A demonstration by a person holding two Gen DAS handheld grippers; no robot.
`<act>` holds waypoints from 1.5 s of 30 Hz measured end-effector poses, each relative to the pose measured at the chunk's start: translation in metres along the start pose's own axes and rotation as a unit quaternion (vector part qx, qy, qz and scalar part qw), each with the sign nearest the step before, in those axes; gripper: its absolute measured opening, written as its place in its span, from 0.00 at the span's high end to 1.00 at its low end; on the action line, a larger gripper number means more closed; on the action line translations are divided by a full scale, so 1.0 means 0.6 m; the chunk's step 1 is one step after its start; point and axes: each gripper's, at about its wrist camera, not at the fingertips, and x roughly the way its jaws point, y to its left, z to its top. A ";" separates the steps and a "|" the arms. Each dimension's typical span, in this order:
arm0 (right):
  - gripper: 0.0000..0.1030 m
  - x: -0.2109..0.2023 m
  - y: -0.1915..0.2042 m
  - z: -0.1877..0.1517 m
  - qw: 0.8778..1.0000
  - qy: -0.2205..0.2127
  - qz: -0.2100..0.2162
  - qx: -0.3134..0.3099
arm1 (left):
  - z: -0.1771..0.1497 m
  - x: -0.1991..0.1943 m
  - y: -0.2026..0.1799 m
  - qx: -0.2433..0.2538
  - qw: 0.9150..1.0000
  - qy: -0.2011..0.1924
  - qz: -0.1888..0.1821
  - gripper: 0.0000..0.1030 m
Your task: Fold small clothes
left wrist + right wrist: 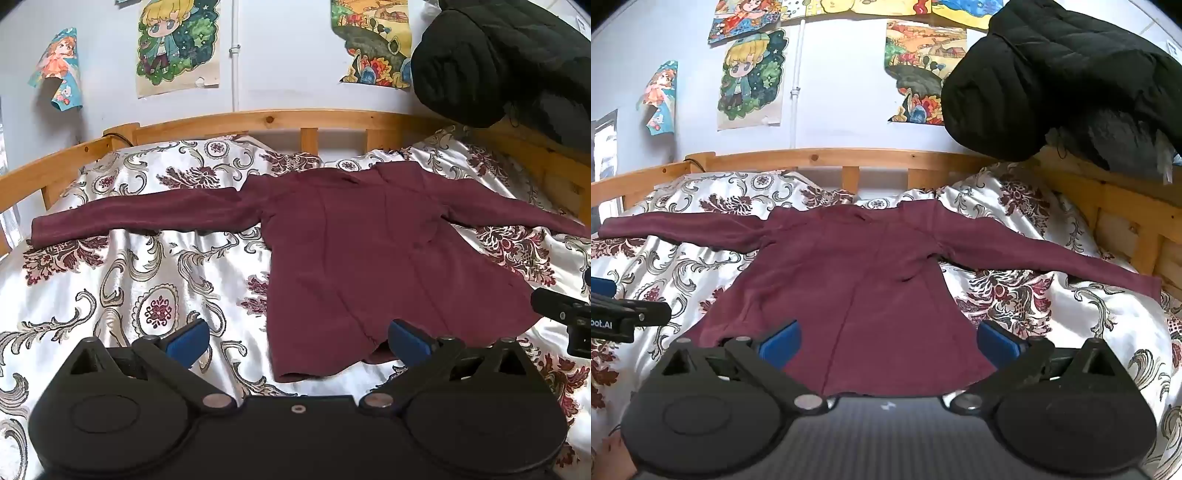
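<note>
While it lies flat across the middle of the frame on the patterned bedspread [155, 266], the maroon long-sleeved top [354, 251] has both sleeves spread out to the sides and its hem toward the bottom, one hem corner slightly turned under. The left gripper [297, 338] sits at the bottom centre, blue pads wide apart and holding nothing, over the hem's left corner. The right gripper [888, 339] is equally spread and empty above the hem's middle. A wooden bed rail [827, 158] runs behind, drawings [750, 79] hang on the wall, and a black jacket [1052, 74] bulks at the upper right.
</note>
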 end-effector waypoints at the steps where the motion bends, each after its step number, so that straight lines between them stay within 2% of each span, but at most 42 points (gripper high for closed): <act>1: 0.00 -0.001 0.000 0.001 1.000 -0.001 -0.001 0.000 | 0.000 0.000 0.000 0.001 1.000 0.000 0.000 0.01; 10: 0.00 0.008 -0.010 -0.017 1.000 -0.002 -0.010 0.007 | 0.003 0.004 0.014 0.004 1.000 0.004 0.000 0.01; 15: 0.00 0.009 -0.006 -0.006 1.000 0.003 -0.011 0.007 | -0.003 0.003 -0.003 0.010 1.000 0.004 0.003 0.01; 45: 0.00 0.014 -0.013 -0.005 1.000 0.018 -0.018 0.018 | -0.005 0.001 -0.004 0.015 1.000 0.003 0.003 0.01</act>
